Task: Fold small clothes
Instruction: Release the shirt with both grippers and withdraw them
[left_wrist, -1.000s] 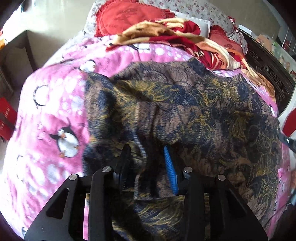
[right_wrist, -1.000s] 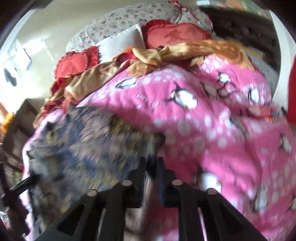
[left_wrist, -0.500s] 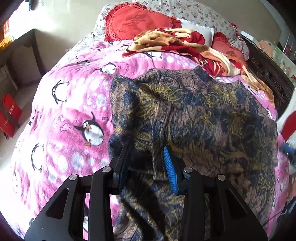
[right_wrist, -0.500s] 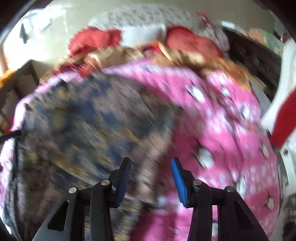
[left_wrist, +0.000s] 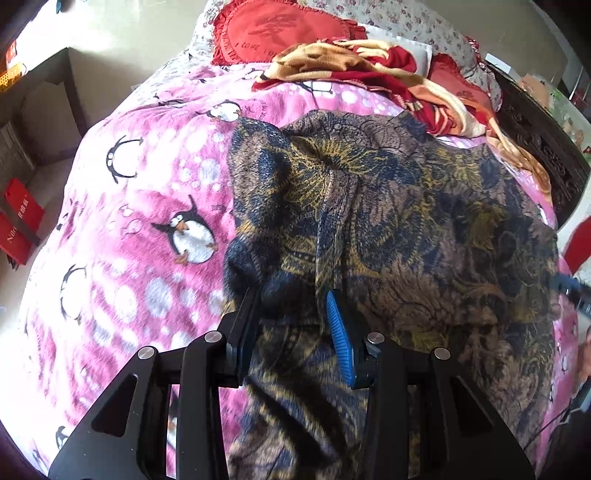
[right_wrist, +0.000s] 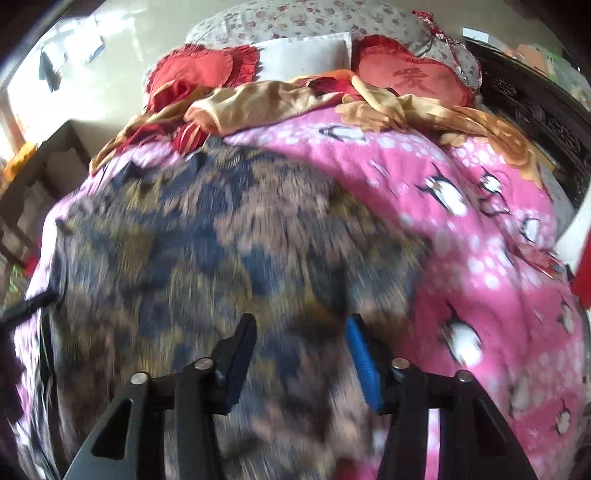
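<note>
A dark patterned garment (left_wrist: 399, 221) in navy, brown and gold lies spread on a pink penguin blanket (left_wrist: 140, 206); it also shows in the right wrist view (right_wrist: 207, 236). My left gripper (left_wrist: 291, 314) is open, its fingers standing over the garment's near left part, with a fold of cloth between them. My right gripper (right_wrist: 301, 343) is open and hovers over the garment's near right part. The right wrist view is motion-blurred.
Red heart cushions (left_wrist: 273, 29) and a crumpled red-and-gold blanket (left_wrist: 369, 74) lie at the head of the bed. A dark carved bed frame (left_wrist: 535, 147) runs along the right. A dark side table (left_wrist: 40, 96) and red boxes (left_wrist: 18, 221) stand at left.
My right gripper, shut a second ago at the garment's edge, has opened and moved left over the garment. The left gripper stayed open; its view has shifted right along the cloth.
</note>
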